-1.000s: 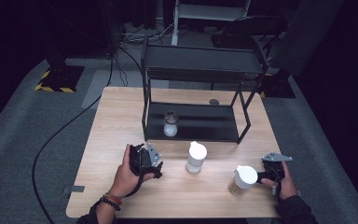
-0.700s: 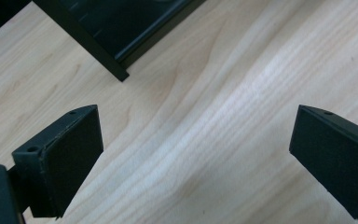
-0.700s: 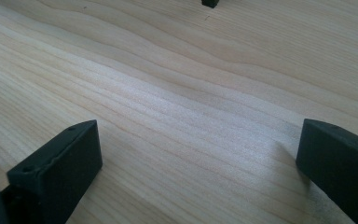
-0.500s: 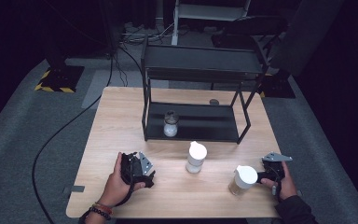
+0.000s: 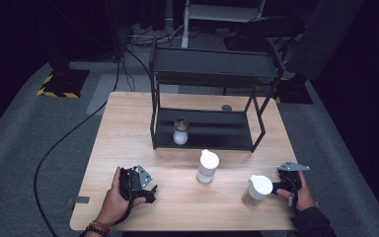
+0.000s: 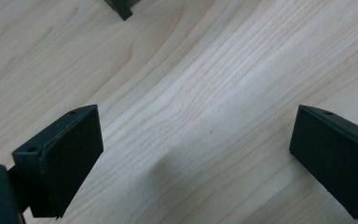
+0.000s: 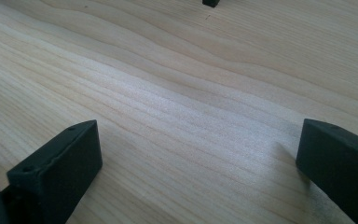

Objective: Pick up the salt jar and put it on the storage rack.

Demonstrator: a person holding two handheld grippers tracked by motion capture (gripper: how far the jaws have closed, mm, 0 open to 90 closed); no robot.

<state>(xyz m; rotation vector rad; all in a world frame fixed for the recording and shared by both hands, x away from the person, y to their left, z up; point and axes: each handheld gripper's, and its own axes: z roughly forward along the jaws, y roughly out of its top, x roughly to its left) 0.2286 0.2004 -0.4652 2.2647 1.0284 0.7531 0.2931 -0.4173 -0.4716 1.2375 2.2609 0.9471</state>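
At the near edge of the wooden table [image 5: 128, 123], two grippers are held low over the surface. The left gripper [image 5: 150, 193] is gripped by the person's left hand [image 5: 116, 197], which comes in from the near left with the wrist bent inward and a beaded band worn at the wrist; its grey plate is tilted up toward the far side. In the left gripper view its jaws are seen spread wide apart with only bare wood grain between them, so it is released and nothing is grasped. The right gripper [image 5: 275, 187] is held by the right hand [image 5: 302, 193] at the near right corner, the sleeve resting at the table edge. Its jaws are likewise parted wide over bare wood in the right gripper view, and nothing is clasped.

Just to the left of the right gripper, a white-lidded jar [image 5: 257, 190] with tan contents is found standing upright, close to the jaws but not enclosed. Slightly farther and toward the middle, a white-lidded bottle [image 5: 207, 166] is set upright, well apart from the left gripper. Beyond it, a black two-tier rack [image 5: 212, 69] is placed across the far half of the table, and a small glass jar [image 5: 180, 131] is seen on its lower shelf at the left.
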